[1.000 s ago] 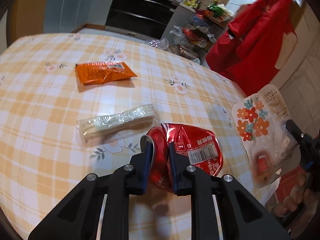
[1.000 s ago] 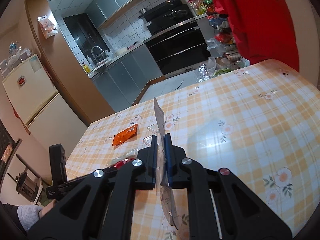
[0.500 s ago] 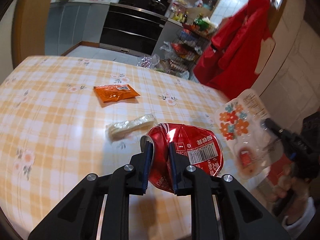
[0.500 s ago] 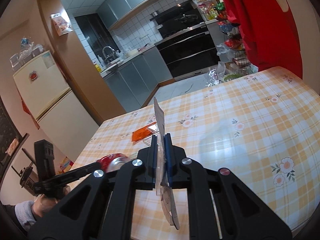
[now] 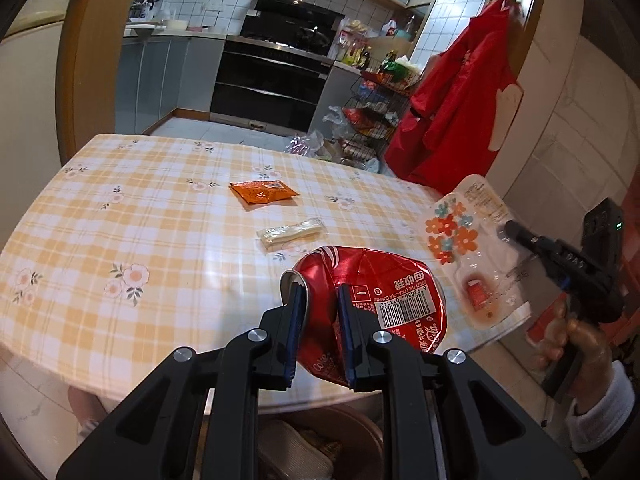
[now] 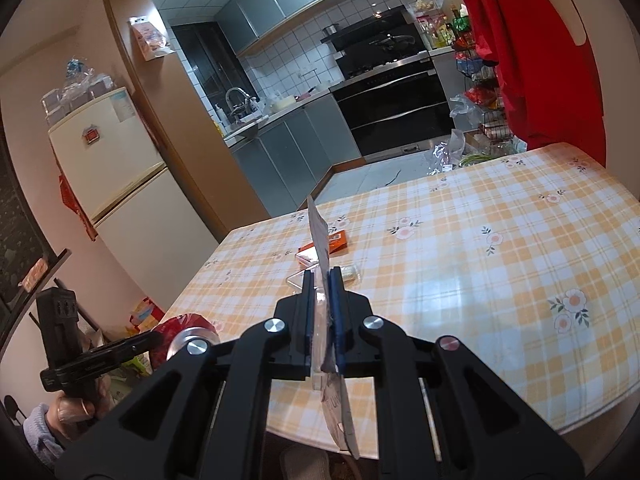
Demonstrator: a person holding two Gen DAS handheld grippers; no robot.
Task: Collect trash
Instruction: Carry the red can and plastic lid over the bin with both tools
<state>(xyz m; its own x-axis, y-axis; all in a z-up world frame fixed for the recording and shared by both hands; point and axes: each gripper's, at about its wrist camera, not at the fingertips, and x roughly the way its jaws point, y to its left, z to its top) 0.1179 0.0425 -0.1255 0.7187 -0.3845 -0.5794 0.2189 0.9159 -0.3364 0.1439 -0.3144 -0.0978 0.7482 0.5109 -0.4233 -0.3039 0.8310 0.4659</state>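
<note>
1. Left tool [image 5: 318, 300] is clamping a crushed red aluminium cola can [image 5: 376, 304], closed on it, held at lower centre of frame above the bench edge.
2. Right tool [image 6: 321, 288] is pinching a flat clear flower-printed plastic package [image 5: 468, 248], nearly closed.
3. Orange foil snack packet [image 5: 262, 192] and clear plastic wrapper [image 5: 290, 232] are lying mid-frame on the yellow-checked bench [image 5: 140, 216].

Dim warm indoor light, tablecloth [image 5: 168, 240] glare (central), fisheye-bent dark corners
</note>
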